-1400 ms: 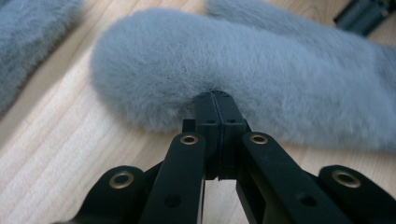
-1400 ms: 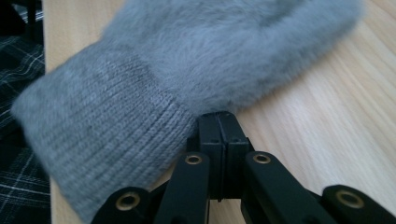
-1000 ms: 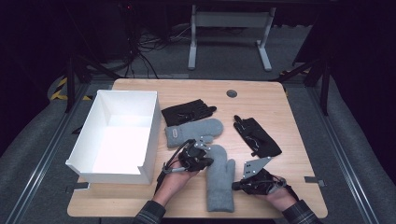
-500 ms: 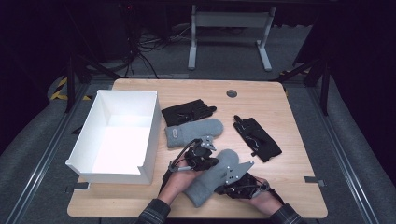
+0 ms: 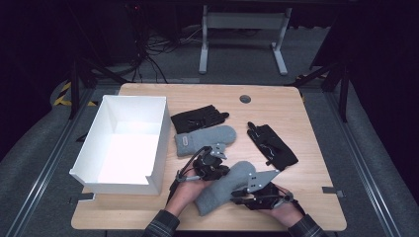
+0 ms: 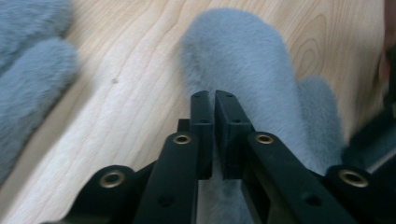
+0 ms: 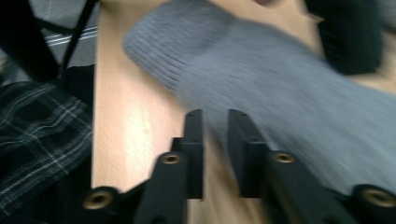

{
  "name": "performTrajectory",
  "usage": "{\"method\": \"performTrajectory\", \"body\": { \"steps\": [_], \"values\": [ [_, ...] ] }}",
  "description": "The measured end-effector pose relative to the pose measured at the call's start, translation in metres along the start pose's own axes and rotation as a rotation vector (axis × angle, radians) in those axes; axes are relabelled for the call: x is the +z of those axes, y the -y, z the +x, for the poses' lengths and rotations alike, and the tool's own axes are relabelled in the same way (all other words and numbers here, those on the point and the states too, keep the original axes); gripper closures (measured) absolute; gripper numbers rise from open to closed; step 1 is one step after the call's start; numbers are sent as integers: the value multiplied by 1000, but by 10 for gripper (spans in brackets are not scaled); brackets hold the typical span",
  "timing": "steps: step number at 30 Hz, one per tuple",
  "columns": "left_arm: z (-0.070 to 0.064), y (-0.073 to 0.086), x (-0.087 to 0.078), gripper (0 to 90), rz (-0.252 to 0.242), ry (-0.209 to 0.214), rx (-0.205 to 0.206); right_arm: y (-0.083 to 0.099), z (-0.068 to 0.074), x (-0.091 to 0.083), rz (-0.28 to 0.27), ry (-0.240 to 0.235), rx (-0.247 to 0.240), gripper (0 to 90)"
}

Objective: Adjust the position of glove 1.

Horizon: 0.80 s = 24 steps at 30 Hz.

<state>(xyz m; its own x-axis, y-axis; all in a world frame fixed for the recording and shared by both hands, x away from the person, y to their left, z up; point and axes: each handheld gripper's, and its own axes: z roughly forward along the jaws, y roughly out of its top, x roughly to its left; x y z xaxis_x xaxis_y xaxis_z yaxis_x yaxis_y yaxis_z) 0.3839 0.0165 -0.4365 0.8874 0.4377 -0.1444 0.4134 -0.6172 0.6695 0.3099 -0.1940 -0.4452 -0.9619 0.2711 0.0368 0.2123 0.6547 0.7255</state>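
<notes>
High view: grey mitten (image 5: 225,185) lies between both grippers, left gripper (image 5: 210,167) pinching its upper edge, right gripper (image 5: 254,190) slightly open at its side.

2 grey mittens (image 5: 225,190), 2 black gloves (image 5: 272,144), a white box (image 5: 160,143), plaid sleeves (image 5: 160,228).

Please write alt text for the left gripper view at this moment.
The left gripper's two black jaws stand nearly closed, pinching the edge of a fluffy grey-blue mitten lying on the light wooden table. A second fluffy grey mitten lies blurred at the left edge.
</notes>
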Motion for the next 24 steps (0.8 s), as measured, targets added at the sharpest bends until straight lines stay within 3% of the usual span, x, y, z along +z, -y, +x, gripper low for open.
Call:
{"method": "performTrajectory", "body": {
  "steps": [5, 11, 15, 18, 24],
  "values": [
    [7, 5, -7, 672, 6, -17, -9, 18, -9, -26, -33, 106, 58, 536],
    [14, 6, -10, 509, 25, -105, 19, 50, -23, -54, -25, 229, 153, 351],
    [20, 4, -13, 494, 12, -145, 19, 74, -35, -68, -13, 290, 207, 272],
    [26, 1, -14, 495, 14, -188, 13, 87, -41, -76, -18, 308, 240, 237],
    [41, -5, -15, 509, 16, -232, -1, 104, -48, -83, -10, 362, 248, 182]
  ]
}}
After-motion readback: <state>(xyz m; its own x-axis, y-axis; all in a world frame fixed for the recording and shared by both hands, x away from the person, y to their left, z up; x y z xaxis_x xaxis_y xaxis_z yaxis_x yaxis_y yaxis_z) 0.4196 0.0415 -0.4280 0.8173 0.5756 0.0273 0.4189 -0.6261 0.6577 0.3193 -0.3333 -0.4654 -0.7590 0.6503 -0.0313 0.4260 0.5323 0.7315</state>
